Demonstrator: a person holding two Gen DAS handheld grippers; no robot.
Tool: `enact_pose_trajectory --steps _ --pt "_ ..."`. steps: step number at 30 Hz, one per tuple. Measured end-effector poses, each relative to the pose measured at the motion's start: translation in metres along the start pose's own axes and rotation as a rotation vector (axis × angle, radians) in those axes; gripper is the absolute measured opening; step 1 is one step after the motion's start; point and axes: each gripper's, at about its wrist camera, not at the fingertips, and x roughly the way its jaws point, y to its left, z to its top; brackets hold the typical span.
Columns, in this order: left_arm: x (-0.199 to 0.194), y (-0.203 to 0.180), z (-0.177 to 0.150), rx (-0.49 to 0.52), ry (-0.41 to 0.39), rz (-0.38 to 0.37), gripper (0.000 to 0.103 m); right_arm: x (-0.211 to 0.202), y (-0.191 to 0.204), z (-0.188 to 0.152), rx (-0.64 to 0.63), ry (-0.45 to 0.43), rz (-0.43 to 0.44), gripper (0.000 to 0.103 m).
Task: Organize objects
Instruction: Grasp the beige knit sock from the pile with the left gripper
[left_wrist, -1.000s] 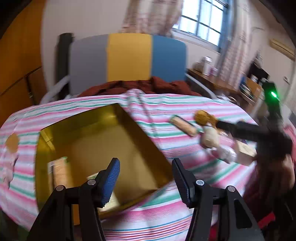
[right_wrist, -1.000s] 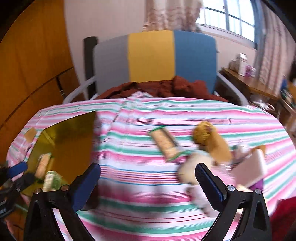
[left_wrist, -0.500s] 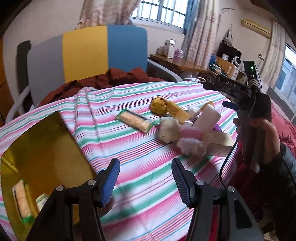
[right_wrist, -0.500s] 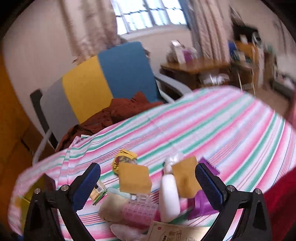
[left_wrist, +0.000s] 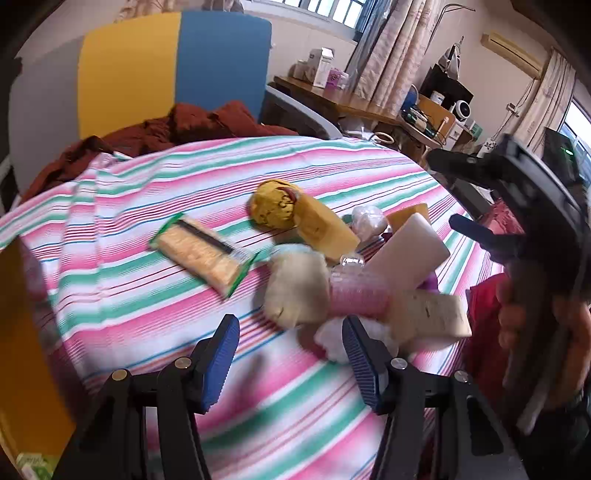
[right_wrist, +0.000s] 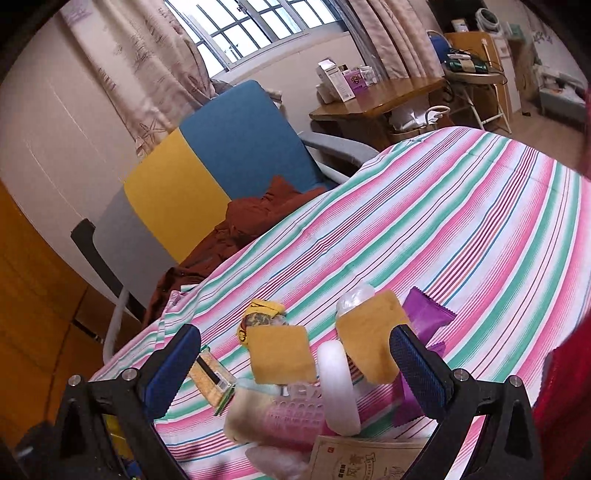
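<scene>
A pile of small objects lies on the striped tablecloth (left_wrist: 110, 280): a green-edged cracker packet (left_wrist: 201, 253), a yellow round snack (left_wrist: 273, 203), a tan block (left_wrist: 325, 230), a white bar (left_wrist: 410, 251), a pink ribbed roller (left_wrist: 356, 295) and a beige pad (left_wrist: 295, 288). My left gripper (left_wrist: 290, 360) is open and empty, just short of the pile. My right gripper (right_wrist: 293, 365) is open and empty above the pile; it also shows in the left wrist view (left_wrist: 476, 195). The right wrist view shows the cracker packet (right_wrist: 214, 380), two tan squares (right_wrist: 280, 354), a white bar (right_wrist: 338, 387) and a purple packet (right_wrist: 424, 321).
A gold box (left_wrist: 22, 350) sits at the table's left edge with a green packet inside. A grey, yellow and blue chair (left_wrist: 166, 77) with a brown cloth (left_wrist: 177, 125) stands behind the table. A wooden desk (right_wrist: 380, 99) with boxes is at the back right.
My left gripper has swung right from over the gold box to the pile of objects. My right gripper has pulled back and risen above the pile. Both stay open.
</scene>
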Motion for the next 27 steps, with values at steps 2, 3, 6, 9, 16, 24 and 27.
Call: enact_pose_trajectory --steps 2,3,6,9,16,24,27 --pt "0.012 -0.001 0.006 -0.005 0.015 -0.009 0.059 0.000 0.000 0.000 0.000 -0.002 0.008 0.103" --pt "0.019 -0.002 0.009 -0.004 0.022 -0.017 0.058 -0.001 0.001 0.000 0.000 -0.001 0.017 0.103" --pt "0.037 -0.004 0.017 -0.014 0.043 -0.036 0.058 0.000 0.002 -0.001 -0.004 0.009 0.036 0.103" --pt "0.055 -0.004 0.024 -0.028 0.067 -0.047 0.059 0.003 0.005 -0.002 -0.012 0.023 0.044 0.103" --pt "0.075 0.014 0.025 -0.104 0.087 -0.078 0.052 0.005 0.009 -0.003 -0.034 0.035 0.045 0.103" --pt "0.032 0.023 -0.020 -0.097 0.064 -0.031 0.051 0.008 0.017 -0.004 -0.081 0.049 0.056 0.103" --pt "0.013 0.024 -0.040 -0.098 0.058 -0.003 0.051 0.007 0.021 -0.006 -0.104 0.050 0.071 0.103"
